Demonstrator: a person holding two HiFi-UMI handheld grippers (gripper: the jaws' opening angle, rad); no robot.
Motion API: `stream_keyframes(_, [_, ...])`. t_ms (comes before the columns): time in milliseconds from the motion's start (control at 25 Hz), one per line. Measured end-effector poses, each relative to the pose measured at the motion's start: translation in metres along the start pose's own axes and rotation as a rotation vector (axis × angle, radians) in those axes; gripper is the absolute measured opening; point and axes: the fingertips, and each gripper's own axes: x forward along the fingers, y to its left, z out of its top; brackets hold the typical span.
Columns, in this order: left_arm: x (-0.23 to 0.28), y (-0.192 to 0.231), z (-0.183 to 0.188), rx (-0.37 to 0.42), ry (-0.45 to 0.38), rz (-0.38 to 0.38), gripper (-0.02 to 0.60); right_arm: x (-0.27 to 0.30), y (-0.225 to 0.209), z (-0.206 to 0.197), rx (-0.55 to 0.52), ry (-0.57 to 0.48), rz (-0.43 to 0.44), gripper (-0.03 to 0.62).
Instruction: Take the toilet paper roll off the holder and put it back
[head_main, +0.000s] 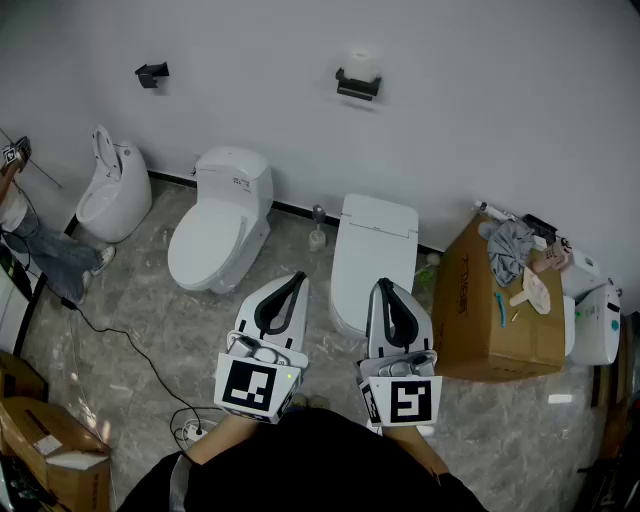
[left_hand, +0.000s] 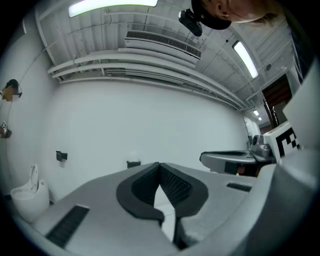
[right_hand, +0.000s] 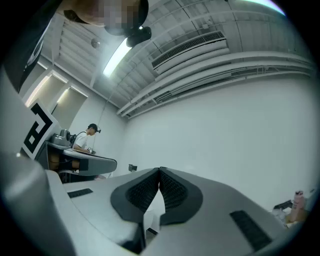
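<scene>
The white toilet paper roll (head_main: 360, 60) sits on a black holder (head_main: 357, 86) high on the far wall. A second black holder (head_main: 152, 73) further left is bare. Both grippers are held close to my body, far from the wall. My left gripper (head_main: 296, 277) is shut with nothing between its jaws, and so is my right gripper (head_main: 383, 285). In the left gripper view the closed tips (left_hand: 159, 165) point toward the wall, with the holder (left_hand: 133, 163) small beyond them. In the right gripper view the tips (right_hand: 159, 170) also meet, empty.
Below the wall stand a small white toilet (head_main: 110, 190), a round toilet (head_main: 215, 225) and a square toilet (head_main: 370, 255). A cardboard box (head_main: 500, 310) with a cloth on it is at the right. A cable (head_main: 130, 350) crosses the floor. A person's legs (head_main: 40, 250) show at the left.
</scene>
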Motion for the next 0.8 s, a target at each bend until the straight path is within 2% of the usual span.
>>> stream_keyframes(440, [0.007, 0.011, 0.0, 0.009, -0.003, -0.019, 0.006, 0.014, 0.006, 0.002, -0.007, -0.026, -0.011, 0.023])
stream_keyframes(560, [0.01, 0.017, -0.003, 0.009, -0.002, -0.027, 0.006, 0.02, 0.009, -0.005, -0.004, -0.005, -0.01, 0.023])
stream_keyframes(800, [0.02, 0.029, -0.006, 0.021, -0.039, -0.049, 0.006, 0.032, 0.012, -0.015, 0.028, 0.003, -0.01, 0.023])
